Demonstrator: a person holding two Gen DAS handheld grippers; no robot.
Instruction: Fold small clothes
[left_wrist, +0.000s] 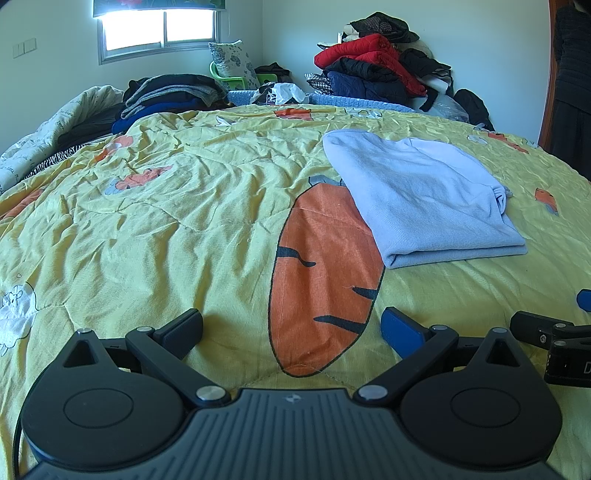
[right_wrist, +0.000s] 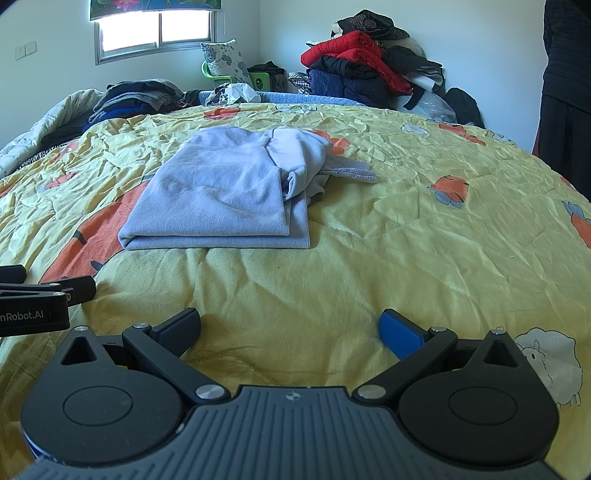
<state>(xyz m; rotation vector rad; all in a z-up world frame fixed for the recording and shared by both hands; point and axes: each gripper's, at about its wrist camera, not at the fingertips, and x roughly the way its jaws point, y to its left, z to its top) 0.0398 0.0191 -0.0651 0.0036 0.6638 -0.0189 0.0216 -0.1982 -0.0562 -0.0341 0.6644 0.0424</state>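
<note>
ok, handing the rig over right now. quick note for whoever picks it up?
Left gripper: jaws open, empty, low over the yellow quilt, apart from the garment.
Right gripper: jaws open, empty, just beside the left one.
Light blue top: lies folded into a rough rectangle on the quilt, ahead of both grippers, partly over the big carrot print.
Done: main folds look finished.
Left: on its right side a bunched part and a bit of pale lacy fabric stick out; probably tuck them in. Clothes piles sit at the far end; whether they belong to this job is unclear.
</note>
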